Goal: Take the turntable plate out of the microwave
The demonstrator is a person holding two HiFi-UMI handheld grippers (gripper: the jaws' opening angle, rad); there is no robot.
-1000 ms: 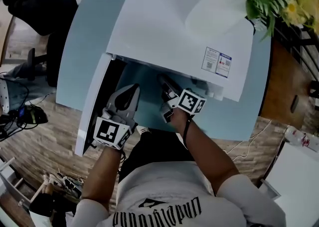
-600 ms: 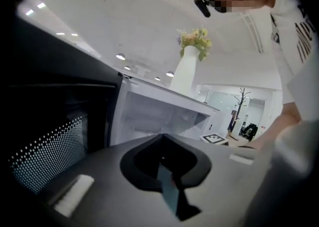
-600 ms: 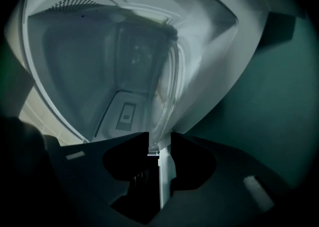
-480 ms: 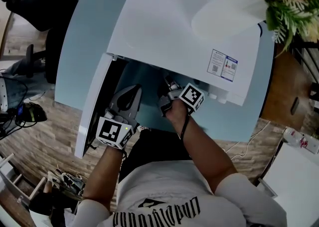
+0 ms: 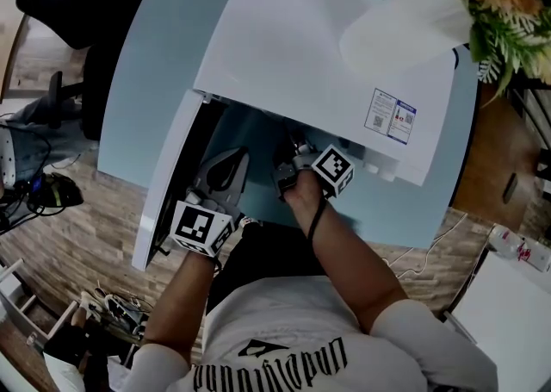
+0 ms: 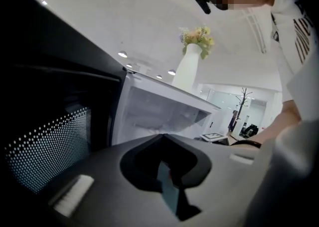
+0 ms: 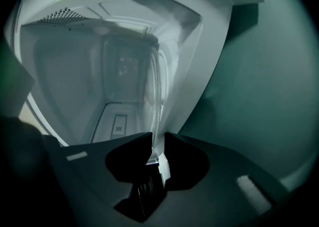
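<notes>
Head view: the white microwave stands on the pale blue counter with its door swung open, and the left tongs and right tongs are at its mouth. Left gripper view: the left tongs are pressed together and empty, beside the door. Right gripper view: the right tongs have just been closing and now pinch the rim of the glass turntable plate, which is inside the cavity.

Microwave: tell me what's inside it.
A glass turntable plate, seen edge-on, within bare white walls. In the head view the microwave's top covers the cavity; whatever is under the plate cannot be seen.
</notes>
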